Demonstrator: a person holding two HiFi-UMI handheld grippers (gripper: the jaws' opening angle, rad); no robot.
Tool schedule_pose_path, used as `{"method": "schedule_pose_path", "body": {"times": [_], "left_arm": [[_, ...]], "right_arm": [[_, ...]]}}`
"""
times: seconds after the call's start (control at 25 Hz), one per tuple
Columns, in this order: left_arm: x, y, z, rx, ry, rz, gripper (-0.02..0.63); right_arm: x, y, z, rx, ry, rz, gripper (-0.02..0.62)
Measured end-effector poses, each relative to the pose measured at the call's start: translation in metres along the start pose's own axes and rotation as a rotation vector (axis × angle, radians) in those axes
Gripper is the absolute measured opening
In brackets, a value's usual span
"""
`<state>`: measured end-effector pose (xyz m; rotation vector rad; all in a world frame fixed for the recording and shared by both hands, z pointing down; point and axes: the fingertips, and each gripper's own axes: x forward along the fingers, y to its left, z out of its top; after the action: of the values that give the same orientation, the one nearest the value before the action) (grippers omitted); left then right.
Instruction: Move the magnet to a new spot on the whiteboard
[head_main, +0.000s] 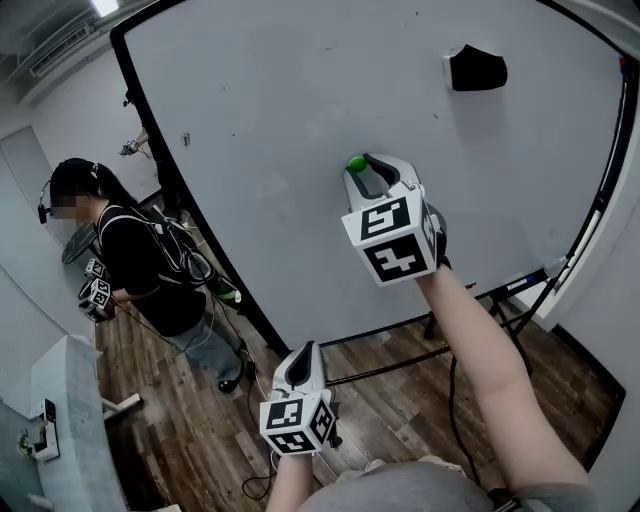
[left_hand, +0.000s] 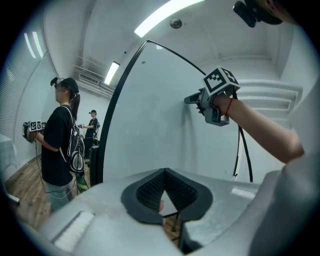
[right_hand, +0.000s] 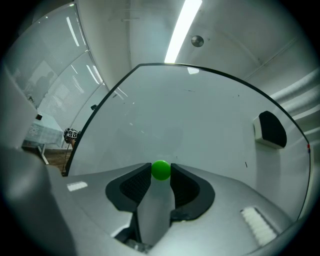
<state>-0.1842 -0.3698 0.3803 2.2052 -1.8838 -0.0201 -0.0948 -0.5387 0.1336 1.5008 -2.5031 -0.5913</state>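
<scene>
Here the right gripper (head_main: 364, 172) — arm (head_main: 482, 345) stretched out level — clamps the green magnet (head_main: 356, 163) at the whiteboard (head_main: 260, 100).

One green round magnet (head_main: 356, 163). One black-framed whiteboard (head_main: 300, 100). One black-and-white eraser (head_main: 475, 68). Two grey grippers with marker cubes: the left gripper (head_main: 304, 352) and the right gripper (head_main: 366, 168). Two bystanders: a person in a black shirt (head_main: 140, 270) and a farther person (left_hand: 93, 125).

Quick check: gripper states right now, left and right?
Left gripper: closed, nothing between the jaws.
Right gripper: closed on the green magnet.
</scene>
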Motion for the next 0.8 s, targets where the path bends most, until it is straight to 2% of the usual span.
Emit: {"method": "schedule_pose_path", "body": {"times": [0.52,0.68,0.8], "left_arm": [[-0.007,0.006,-0.001,-0.01,-0.005,0.019,0.005],[-0.01,0.004,-0.001,-0.011,-0.005,0.019,0.005],[-0.012,0.002,-0.002,-0.008,-0.005,0.018,0.005]], "right_arm": [[0.007,0.001,-0.001,-0.006,-0.006,-0.024,0.126],[0.004,0.008,-0.002,-0.039,-0.009,0.0,0.198],[-0.001,0.006,-0.005,-0.045,-0.01,-0.01,0.209]]}}
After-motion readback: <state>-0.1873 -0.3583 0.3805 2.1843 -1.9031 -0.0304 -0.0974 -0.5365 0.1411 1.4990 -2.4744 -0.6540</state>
